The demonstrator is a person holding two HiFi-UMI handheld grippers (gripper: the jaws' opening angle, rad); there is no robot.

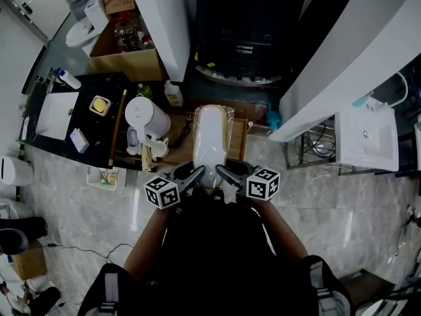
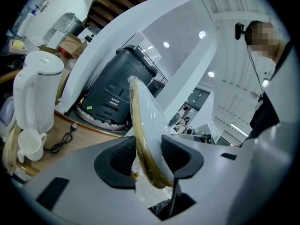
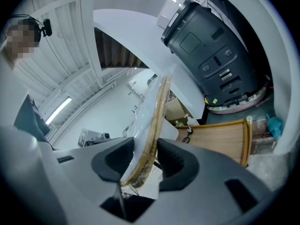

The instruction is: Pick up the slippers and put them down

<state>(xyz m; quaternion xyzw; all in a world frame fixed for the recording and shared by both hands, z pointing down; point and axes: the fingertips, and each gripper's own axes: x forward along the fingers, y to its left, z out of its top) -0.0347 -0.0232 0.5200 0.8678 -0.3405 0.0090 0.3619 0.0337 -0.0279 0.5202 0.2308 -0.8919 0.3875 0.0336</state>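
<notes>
Slippers point(image 1: 212, 140), a white pair sealed in clear plastic, are held over a wooden bench point(image 1: 239, 137) by a person working a gripper in each hand. The left gripper point(image 1: 192, 176) and right gripper point(image 1: 225, 172) meet at the pack's near end. Both sets of jaws are clenched on it: the left gripper view shows the dark pads point(image 2: 123, 159) pressing the wrapped, tan-edged sole from either side, and the right gripper view shows the same grip on the opposite edge. The pack reaches away from the person towards a dark machine point(image 1: 247, 41), with a white kettle point(image 1: 146, 118) and a cup point(image 1: 158, 149) just beside it on the left. Whether its far end touches the wood cannot be told.

The pick-up looks complete and the setting-down appears to be the step in hand. That likely calls for lowering both hands together, keeping the pack level and away from the kettle, then releasing both jaws once it lies flat.
</notes>
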